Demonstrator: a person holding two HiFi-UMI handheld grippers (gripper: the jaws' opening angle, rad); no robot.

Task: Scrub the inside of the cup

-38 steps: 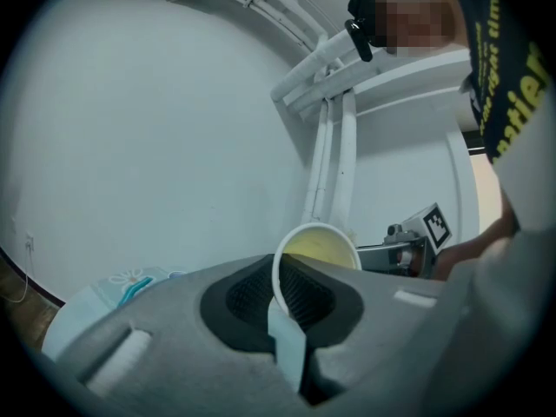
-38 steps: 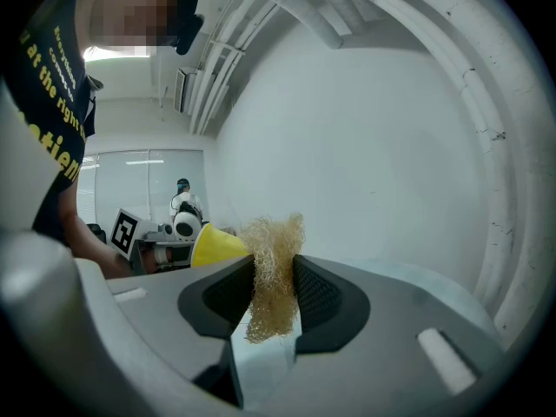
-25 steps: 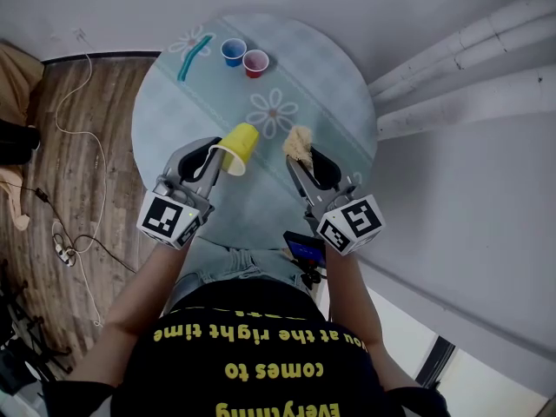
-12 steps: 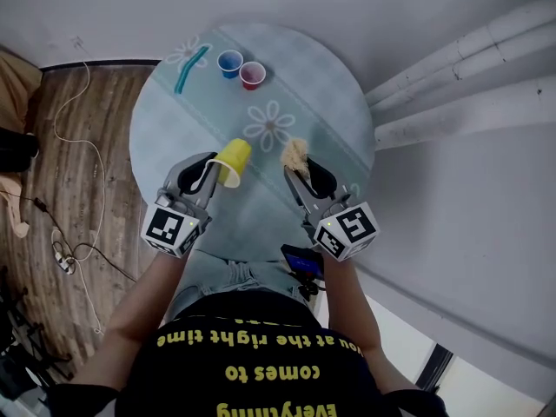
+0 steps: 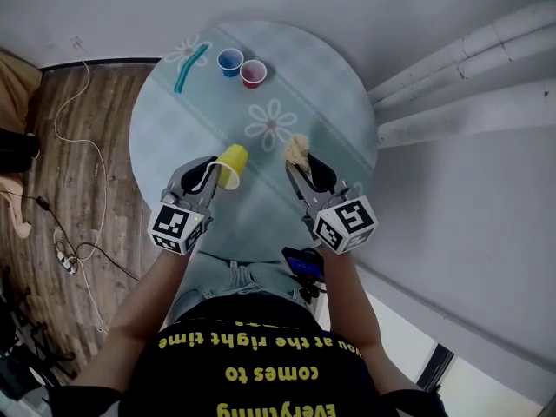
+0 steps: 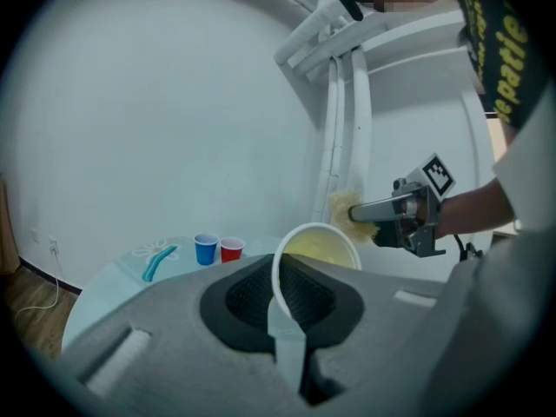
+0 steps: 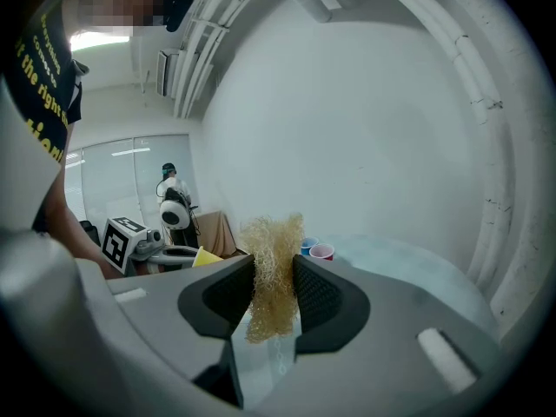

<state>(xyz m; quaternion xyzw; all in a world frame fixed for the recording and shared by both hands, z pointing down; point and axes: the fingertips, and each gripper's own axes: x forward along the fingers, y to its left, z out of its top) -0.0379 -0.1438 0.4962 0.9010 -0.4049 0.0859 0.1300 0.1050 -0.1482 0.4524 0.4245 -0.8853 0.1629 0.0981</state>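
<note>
My left gripper point(image 5: 214, 170) is shut on the rim of a yellow cup point(image 5: 231, 165), which lies on its side above the round table point(image 5: 340, 94). In the left gripper view the yellow cup point(image 6: 314, 250) shows its white rim and yellow inside, its mouth toward the camera. My right gripper point(image 5: 301, 163) is shut on a tan fibrous scrubber point(image 5: 298, 149), which sticks out past the jaws. The scrubber point(image 7: 271, 272) fills the gap between the pads in the right gripper view. Cup and scrubber are apart, a short gap between them.
A blue cup point(image 5: 229, 62) and a red cup point(image 5: 253, 73) stand at the table's far side, with a teal brush point(image 5: 191, 68) to their left. White pipes point(image 5: 460, 68) run along the wall on the right. Wooden floor with cables point(image 5: 74, 129) lies left.
Both grippers have come down and drawn back toward the person, carrying the cup and the scrubber with them. The gap between cup and scrubber stays about the same.
</note>
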